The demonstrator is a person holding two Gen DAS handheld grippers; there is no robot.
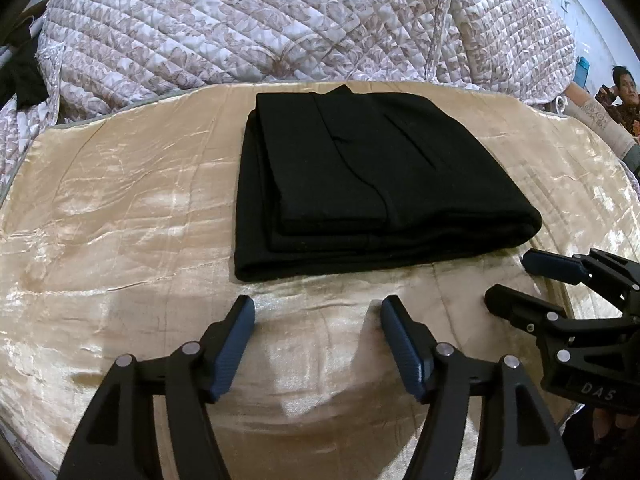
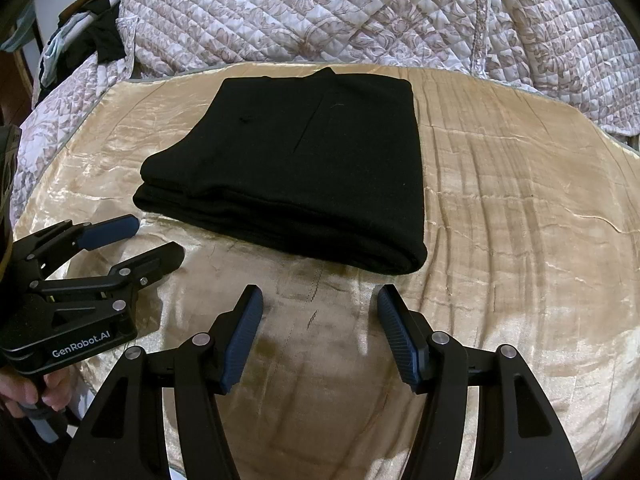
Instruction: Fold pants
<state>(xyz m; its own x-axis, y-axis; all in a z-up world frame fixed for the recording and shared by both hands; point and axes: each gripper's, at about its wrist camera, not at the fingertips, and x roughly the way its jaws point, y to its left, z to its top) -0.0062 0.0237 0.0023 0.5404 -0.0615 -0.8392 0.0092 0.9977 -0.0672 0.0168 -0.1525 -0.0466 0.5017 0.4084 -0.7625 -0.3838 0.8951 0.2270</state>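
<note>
The black pants [image 1: 360, 184] lie folded in a flat rectangular stack of several layers on a shiny beige satin cover [image 1: 120, 208]. They also show in the right wrist view [image 2: 296, 168]. My left gripper [image 1: 316, 312] is open and empty, hovering just in front of the stack's near edge. My right gripper [image 2: 320, 300] is open and empty, also just short of the near edge. The right gripper shows in the left wrist view [image 1: 516, 280] at the right, open. The left gripper shows in the right wrist view [image 2: 156, 240] at the left, open.
A quilted floral bedspread [image 1: 280, 20] is bunched up behind the beige cover [image 2: 520, 208]. Dark clothing [image 2: 96, 36] lies at the far left. A person [image 1: 624, 96] sits at the far right edge. A hand [image 2: 28, 392] holds the left gripper's handle.
</note>
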